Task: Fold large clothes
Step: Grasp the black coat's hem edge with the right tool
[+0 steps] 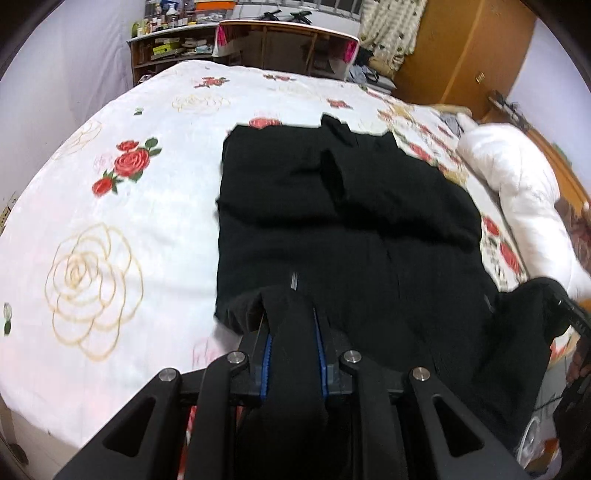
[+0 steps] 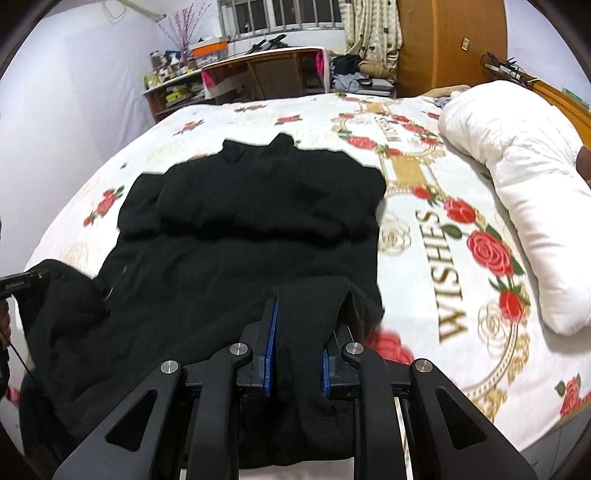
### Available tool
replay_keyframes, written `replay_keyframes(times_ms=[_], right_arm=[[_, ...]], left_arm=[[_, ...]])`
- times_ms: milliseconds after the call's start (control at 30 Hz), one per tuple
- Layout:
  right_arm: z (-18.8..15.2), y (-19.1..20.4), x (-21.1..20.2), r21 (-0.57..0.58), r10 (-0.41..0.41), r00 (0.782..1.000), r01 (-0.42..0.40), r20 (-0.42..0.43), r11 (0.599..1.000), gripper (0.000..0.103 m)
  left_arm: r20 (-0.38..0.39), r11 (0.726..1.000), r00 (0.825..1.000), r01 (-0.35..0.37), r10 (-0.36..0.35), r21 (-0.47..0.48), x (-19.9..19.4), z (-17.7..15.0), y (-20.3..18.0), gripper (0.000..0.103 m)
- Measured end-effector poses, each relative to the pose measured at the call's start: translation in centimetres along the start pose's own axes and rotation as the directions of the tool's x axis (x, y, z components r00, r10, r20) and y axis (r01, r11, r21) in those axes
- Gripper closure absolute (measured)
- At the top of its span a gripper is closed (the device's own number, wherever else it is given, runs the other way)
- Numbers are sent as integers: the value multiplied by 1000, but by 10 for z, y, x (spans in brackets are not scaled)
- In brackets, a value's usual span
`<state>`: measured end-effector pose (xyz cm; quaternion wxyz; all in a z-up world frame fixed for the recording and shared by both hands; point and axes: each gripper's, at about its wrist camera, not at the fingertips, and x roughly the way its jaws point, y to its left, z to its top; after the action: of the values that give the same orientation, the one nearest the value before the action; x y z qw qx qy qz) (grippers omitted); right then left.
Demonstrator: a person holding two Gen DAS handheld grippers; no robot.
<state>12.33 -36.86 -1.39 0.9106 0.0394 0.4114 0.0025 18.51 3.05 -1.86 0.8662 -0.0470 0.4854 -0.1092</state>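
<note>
On the bed [image 1: 110, 206], the black garment [image 1: 332, 221] looks partly folded already; its near hem is clamped by left gripper [image 1: 291, 332] and right gripper [image 2: 299, 332], final fold pending.

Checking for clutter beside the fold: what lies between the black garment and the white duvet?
Only bare floral bedsheet separates black garment from white duvet, clearest in the right wrist view.

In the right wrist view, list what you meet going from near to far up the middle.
right gripper shut on the black garment → floral bedsheet → wooden shelf unit → barred window
</note>
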Motion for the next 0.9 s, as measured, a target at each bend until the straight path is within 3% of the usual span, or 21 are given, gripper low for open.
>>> replay_keyframes(times_ms=[233, 467, 633, 733, 900], right_arm=[[51, -13, 25, 3, -32, 999, 32, 11, 999, 84], [86, -26, 77, 52, -45, 998, 47, -39, 998, 84], [108, -37, 115, 111, -47, 995, 57, -86, 992, 84], [118, -45, 132, 154, -27, 994, 43, -110, 987, 84], [127, -48, 147, 179, -16, 992, 39, -127, 983, 79]], left_arm=[[18, 993, 1000, -14, 17, -116, 30, 52, 21, 83], [-51, 985, 997, -70, 62, -156, 86, 90, 29, 81], [-77, 968, 996, -62, 45, -243, 115, 109, 42, 78], [-64, 959, 993, -116, 102, -259, 121, 119, 51, 63], [-9, 945, 994, -106, 109, -308, 112, 135, 68, 35]])
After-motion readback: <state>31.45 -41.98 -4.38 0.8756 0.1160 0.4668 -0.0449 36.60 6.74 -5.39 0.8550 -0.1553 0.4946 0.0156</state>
